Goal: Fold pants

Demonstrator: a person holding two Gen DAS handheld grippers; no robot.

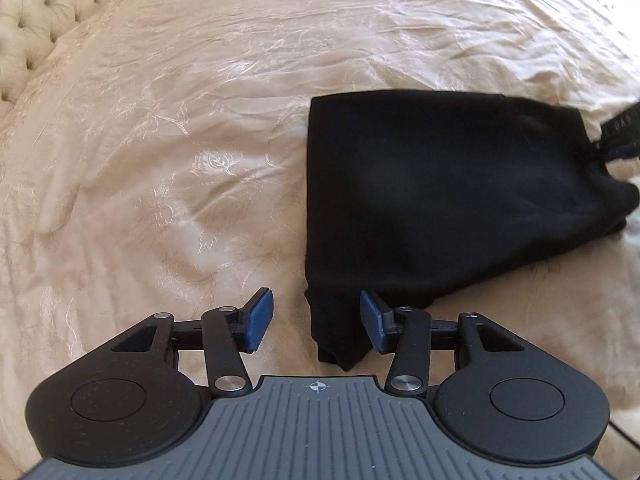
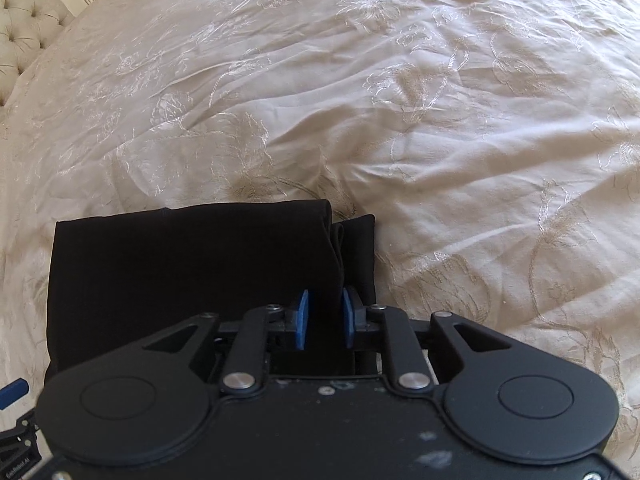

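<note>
Presently: black pants (image 1: 440,200), folded into a compact stack on the bed (image 1: 180,140); folding nearly done. Left hand-held gripper (image 1: 316,320) wide, straddling a loose corner. Right hand-held gripper (image 2: 324,320) narrow, pinching the stack's edge.

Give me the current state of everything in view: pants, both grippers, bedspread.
Black pants: folded into a compact stack, lying on the bedspread.
Left gripper: jaws open, a pants corner between them, not clamped.
Right gripper: jaws close together around a fold of the pants; grip looks closed on it.
Cream bedspread: wrinkled, spread under the pants.
</note>
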